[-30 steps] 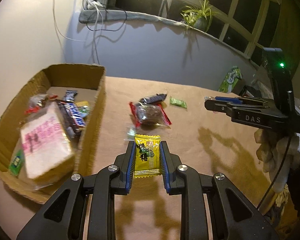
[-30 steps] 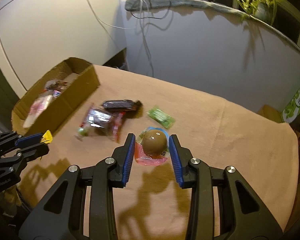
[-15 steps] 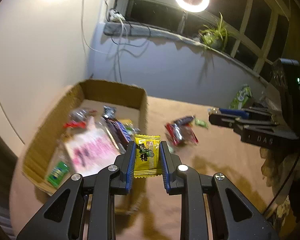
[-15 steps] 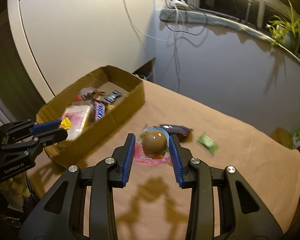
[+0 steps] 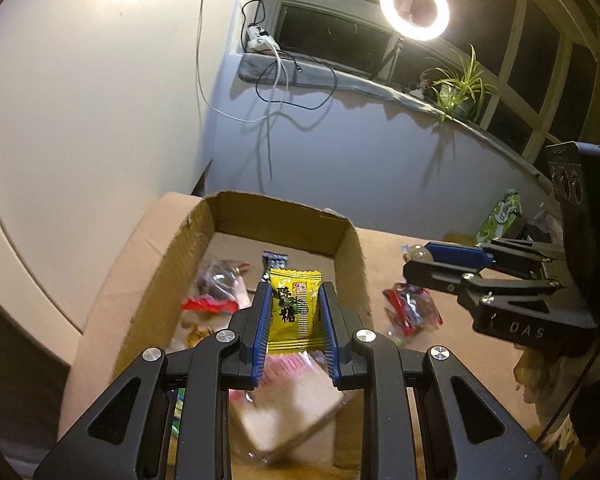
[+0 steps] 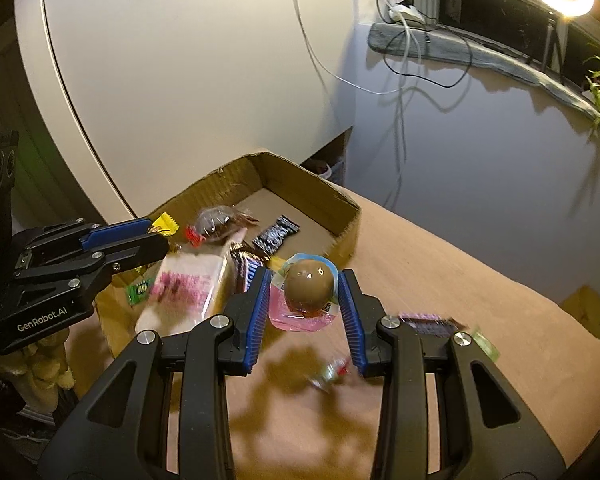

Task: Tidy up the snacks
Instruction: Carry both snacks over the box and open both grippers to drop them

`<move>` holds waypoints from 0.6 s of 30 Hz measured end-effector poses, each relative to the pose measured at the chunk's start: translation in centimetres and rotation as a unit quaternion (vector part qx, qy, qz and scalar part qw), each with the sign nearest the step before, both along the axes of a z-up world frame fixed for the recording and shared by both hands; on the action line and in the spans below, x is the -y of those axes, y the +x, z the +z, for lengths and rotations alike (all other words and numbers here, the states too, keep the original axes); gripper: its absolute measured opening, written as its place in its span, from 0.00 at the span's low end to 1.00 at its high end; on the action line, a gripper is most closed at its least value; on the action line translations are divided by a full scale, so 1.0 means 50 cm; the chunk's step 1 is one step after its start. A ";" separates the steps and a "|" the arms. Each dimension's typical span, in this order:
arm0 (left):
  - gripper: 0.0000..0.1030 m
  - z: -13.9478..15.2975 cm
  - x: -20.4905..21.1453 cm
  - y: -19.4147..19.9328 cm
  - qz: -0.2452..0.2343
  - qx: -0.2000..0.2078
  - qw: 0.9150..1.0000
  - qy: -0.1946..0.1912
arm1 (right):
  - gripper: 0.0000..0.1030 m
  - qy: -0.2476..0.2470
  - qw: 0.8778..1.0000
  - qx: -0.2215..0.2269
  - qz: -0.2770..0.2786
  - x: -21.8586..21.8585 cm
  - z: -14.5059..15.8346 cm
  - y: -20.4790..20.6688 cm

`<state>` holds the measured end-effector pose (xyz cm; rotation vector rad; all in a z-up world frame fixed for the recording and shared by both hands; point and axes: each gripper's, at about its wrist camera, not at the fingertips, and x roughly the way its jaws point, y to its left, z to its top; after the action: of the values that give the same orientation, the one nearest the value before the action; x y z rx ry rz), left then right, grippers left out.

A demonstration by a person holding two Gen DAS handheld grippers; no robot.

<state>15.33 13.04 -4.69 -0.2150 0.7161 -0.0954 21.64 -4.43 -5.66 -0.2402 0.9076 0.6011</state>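
- So the left claw point(image 5: 295, 322) is clamped on a yellow candy packet point(image 5: 294, 309), blue pads pressing both side edges. Jaws only narrowly apart, basically the packet's width.
- The packet stands upright in the grip, long axis running along the fingers, top crimped edge pointing away toward the far wall of the cardboard box point(image 5: 236, 210). Printed face looks back at the camera.
- Key relation for the drop: in the left wrist view the box interior sits directly under and beyond the packet, so this claw looks to be over the box already. A release here would probably land it on the snacks inside, near the big pink-and-white wrapped pack point(image 5: 296, 404).
- The right claw point(image 6: 305, 300) is closed on a pudding cup point(image 6: 309, 289), a brown dome on a pink-and-blue base. Pads press its left and right sides, jaws a bit wider than the other one's.
- The cup is roundish, so no real long axis; dome faces up toward the camera, its flat rim running between the pads.
- From this claw the box point(image 6: 350, 204) lies ahead and to the left, with its near right corner just beyond the cup. It looks like it hangs at the box's edge, not clearly over it, so the left one is nearer to dropping.
- A few wrappers are left out on the tan bench point(image 6: 480, 280), right of the box.
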 end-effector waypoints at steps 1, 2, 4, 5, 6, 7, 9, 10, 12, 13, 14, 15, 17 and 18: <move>0.21 0.000 -0.004 0.006 0.000 0.000 1.000 0.001 | 0.35 0.001 1.000 -0.002 0.002 -0.008 -0.004 0.007; 0.21 0.001 -0.008 0.012 0.001 -0.001 1.000 0.002 | 0.35 0.001 1.000 -0.003 0.003 -0.013 -0.006 0.011; 0.21 -0.001 -0.016 0.023 0.001 -0.004 1.000 0.002 | 0.35 0.001 1.000 -0.007 0.006 -0.027 -0.013 0.024; 0.21 -0.002 -0.020 0.030 0.002 -0.005 1.000 0.001 | 0.35 0.001 1.000 -0.008 0.007 -0.032 -0.016 0.029; 0.21 -0.002 -0.023 0.037 0.001 -0.006 1.000 0.000 | 0.35 0.002 1.000 -0.010 0.009 -0.039 -0.020 0.037; 0.21 -0.003 -0.026 0.043 0.001 -0.007 1.000 0.001 | 0.35 0.001 1.000 -0.011 0.010 -0.042 -0.023 0.041; 0.21 -0.005 -0.029 0.055 0.001 -0.007 1.000 0.002 | 0.35 0.000 1.000 -0.014 0.011 -0.053 -0.032 0.053; 0.21 -0.005 -0.030 0.060 0.000 -0.008 1.000 0.003 | 0.35 0.000 1.000 -0.015 0.012 -0.054 -0.034 0.056; 0.21 -0.007 -0.033 0.071 -0.001 -0.009 1.000 0.004 | 0.35 -0.001 1.000 -0.018 0.013 -0.062 -0.043 0.068; 0.21 -0.007 -0.034 0.076 -0.001 -0.009 1.000 0.004 | 0.35 -0.001 1.000 -0.020 0.013 -0.064 -0.047 0.072; 0.21 -0.008 -0.036 0.080 -0.001 -0.010 1.000 0.004 | 0.35 -0.001 1.000 -0.021 0.013 -0.066 -0.050 0.075; 0.21 -0.009 -0.038 0.082 0.000 -0.011 1.000 0.004 | 0.35 -0.001 1.000 -0.023 0.013 -0.069 -0.054 0.081; 0.21 -0.011 -0.039 0.088 0.000 -0.012 1.000 0.005 | 0.36 0.000 1.000 -0.027 0.014 -0.073 -0.060 0.088; 0.21 -0.011 -0.041 0.091 0.000 -0.012 1.000 0.006 | 0.36 0.001 0.999 -0.029 0.015 -0.075 -0.063 0.092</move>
<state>19.89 15.09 -5.25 -0.2051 0.7411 -0.0884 26.22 -0.66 -8.83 -0.2364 0.9609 0.6383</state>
